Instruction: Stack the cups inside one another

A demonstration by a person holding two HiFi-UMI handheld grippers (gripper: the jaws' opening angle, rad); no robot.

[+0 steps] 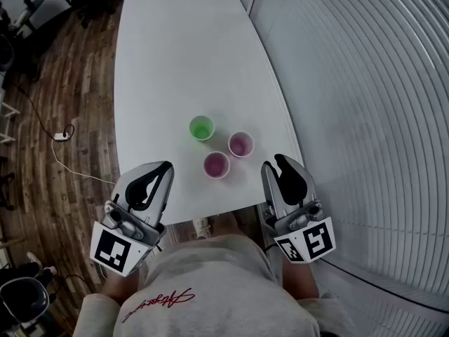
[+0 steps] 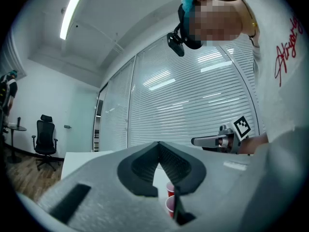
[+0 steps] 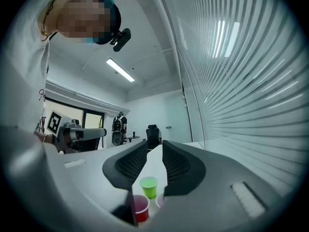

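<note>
Standing on the white table (image 1: 175, 62), near its front edge: three open-topped cups in a loose triangle, upright, none nested, each apart from the others.

- Green cup (image 1: 201, 128): farthest from the person.
- Right pink cup (image 1: 240, 144): beside the green one, toward the window blinds (image 1: 365, 118).
- Near pink cup (image 1: 216, 165): closest to the table edge.
- Left gripper (image 1: 165, 167): held level at the front edge, left of the cups, jaws pressed together with nothing between them.
- Right gripper (image 1: 278, 163): held level at the table's right front corner, jaws parted by a narrow gap, gripping nothing. The green cup shows through that gap, well beyond the pads, and what seems to be the right pink cup sits half hidden behind one jaw.
</note>
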